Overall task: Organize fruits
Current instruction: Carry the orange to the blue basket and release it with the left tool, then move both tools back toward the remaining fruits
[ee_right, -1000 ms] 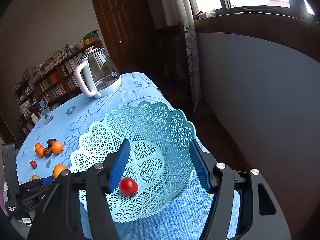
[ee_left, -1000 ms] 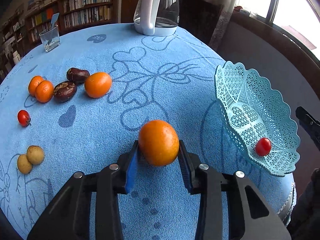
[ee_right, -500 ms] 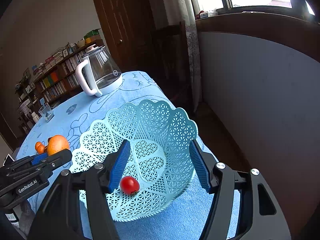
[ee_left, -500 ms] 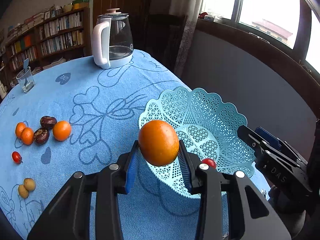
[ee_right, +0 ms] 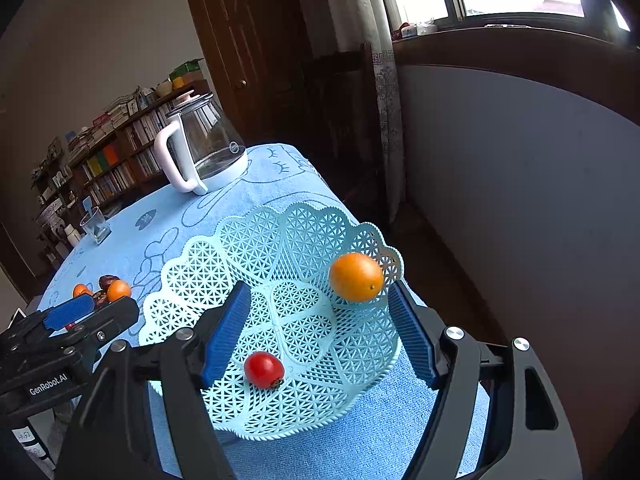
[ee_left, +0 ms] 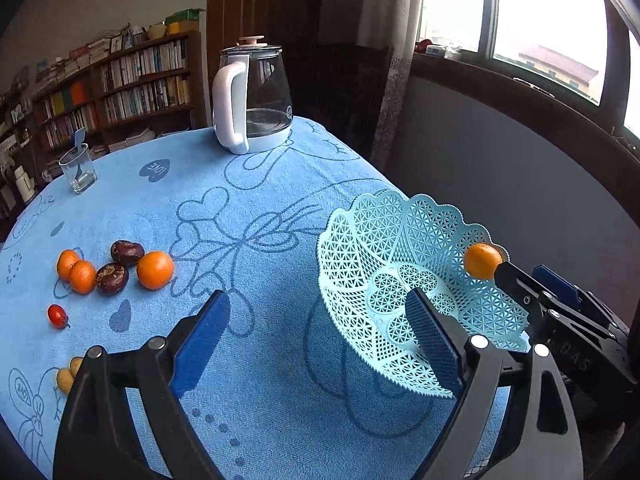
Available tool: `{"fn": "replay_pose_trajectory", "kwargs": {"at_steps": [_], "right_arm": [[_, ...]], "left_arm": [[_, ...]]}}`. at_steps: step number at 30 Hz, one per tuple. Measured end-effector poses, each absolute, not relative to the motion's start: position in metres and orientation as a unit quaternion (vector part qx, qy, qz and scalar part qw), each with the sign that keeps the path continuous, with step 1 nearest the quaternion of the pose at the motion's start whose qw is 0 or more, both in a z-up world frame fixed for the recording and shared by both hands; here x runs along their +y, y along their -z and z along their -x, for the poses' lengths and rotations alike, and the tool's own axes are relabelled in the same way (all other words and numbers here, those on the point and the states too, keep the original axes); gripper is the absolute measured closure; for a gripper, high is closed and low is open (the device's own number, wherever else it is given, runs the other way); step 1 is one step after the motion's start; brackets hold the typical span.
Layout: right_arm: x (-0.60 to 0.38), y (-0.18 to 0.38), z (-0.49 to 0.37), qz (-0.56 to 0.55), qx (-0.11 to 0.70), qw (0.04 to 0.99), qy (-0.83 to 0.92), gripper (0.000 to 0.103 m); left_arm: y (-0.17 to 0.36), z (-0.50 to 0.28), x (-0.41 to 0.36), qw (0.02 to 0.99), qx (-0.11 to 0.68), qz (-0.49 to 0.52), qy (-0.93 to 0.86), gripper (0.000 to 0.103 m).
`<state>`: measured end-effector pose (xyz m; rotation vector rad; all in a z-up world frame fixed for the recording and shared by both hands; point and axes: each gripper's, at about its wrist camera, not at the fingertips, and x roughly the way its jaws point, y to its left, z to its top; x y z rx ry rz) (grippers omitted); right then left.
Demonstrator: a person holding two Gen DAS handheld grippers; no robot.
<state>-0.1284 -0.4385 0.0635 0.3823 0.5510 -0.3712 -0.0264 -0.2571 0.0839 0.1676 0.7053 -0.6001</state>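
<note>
A light blue lattice basket point(ee_left: 384, 248) point(ee_right: 256, 240) stands at the table's right edge. An orange point(ee_left: 482, 261) point(ee_right: 356, 277) lies against its far inner wall, and a cherry tomato point(ee_right: 264, 369) lies near its front. My left gripper point(ee_left: 320, 336) is open and empty, just left of the basket; it also shows in the right wrist view point(ee_right: 86, 312). My right gripper point(ee_right: 320, 332) is open and empty, its jaws spread around the basket's near side. Oranges point(ee_left: 155, 269), dark dates point(ee_left: 112, 278), a tomato point(ee_left: 57, 315) and small yellow fruits point(ee_left: 66, 376) lie at the left.
A glass kettle point(ee_left: 252, 100) with a white handle stands at the table's far side. A drinking glass point(ee_left: 78, 168) stands at the far left. The table's blue cloth point(ee_left: 240, 208) drops off close behind the basket. Bookshelves and a window wall surround the table.
My left gripper carried the orange right to the basket, opened and let it go; the orange now lies inside the basket. The right gripper stayed put, open.
</note>
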Motion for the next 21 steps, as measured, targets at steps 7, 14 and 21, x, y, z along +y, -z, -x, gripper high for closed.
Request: {"fn": "replay_pose_trajectory", "kwargs": {"at_steps": [7,14,21], "right_arm": [[-0.430,-0.067,0.126,-0.180,0.265,0.931,0.176,0.023],[-0.418,-0.074,0.127,-0.169,0.257,0.937,0.165,0.021],[-0.401,-0.081,0.124,-0.158,0.254,0.943,0.148,0.020]], "left_arm": [[-0.088,0.028,-0.238,0.908,0.323,-0.073,0.256,0.011],[-0.092,0.030,-0.209,0.926,0.308,-0.057,0.212,0.010],[-0.089,0.031,-0.174,0.935,0.307,-0.045,0.172,0.010]]}}
